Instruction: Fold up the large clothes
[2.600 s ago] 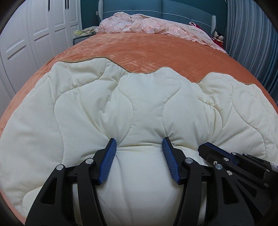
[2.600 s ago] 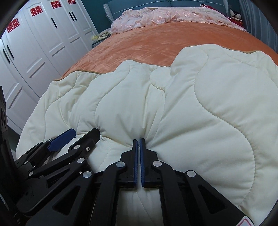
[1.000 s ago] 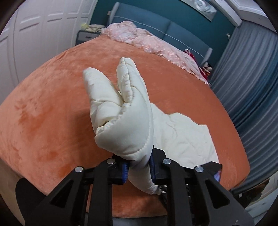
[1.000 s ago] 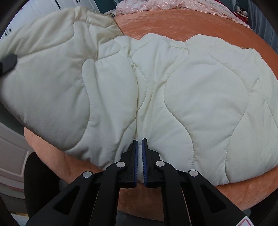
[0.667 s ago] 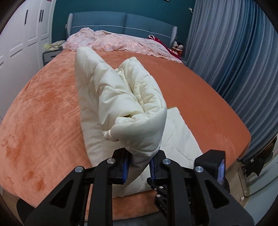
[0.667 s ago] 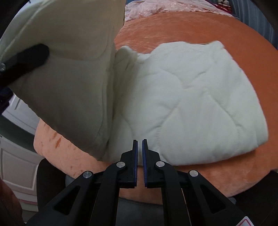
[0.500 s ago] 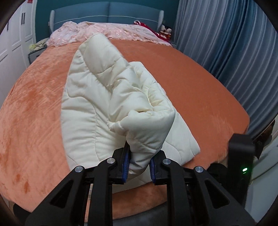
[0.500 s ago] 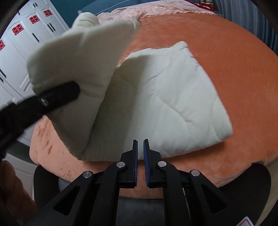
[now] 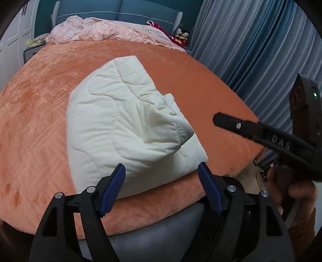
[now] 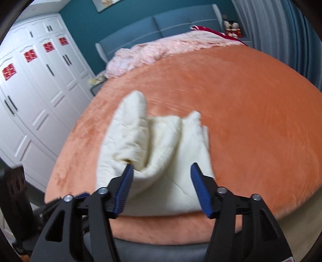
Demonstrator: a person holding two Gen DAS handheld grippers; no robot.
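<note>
A cream quilted garment (image 9: 124, 125) lies folded into a thick, lumpy bundle on the orange bed (image 9: 36, 112), near its front edge. It also shows in the right wrist view (image 10: 161, 153), a little blurred. My left gripper (image 9: 162, 175) is open and empty, just short of the bundle's near edge. My right gripper (image 10: 161, 173) is open and empty, its pads at the bundle's near edge. The right gripper's black body (image 9: 267, 139) shows in the left wrist view at the right, held by a hand.
A pink blanket (image 9: 108, 30) is heaped at the head of the bed by the blue headboard (image 9: 112, 10). White wardrobes (image 10: 34, 86) stand to the left, blue curtains (image 9: 251, 44) to the right. A dark grey bed base (image 9: 153, 223) runs under the front edge.
My left gripper has opened and let go of the garment's fold, which now lies on the bundle. My right gripper has opened too. Both have drawn back a little.
</note>
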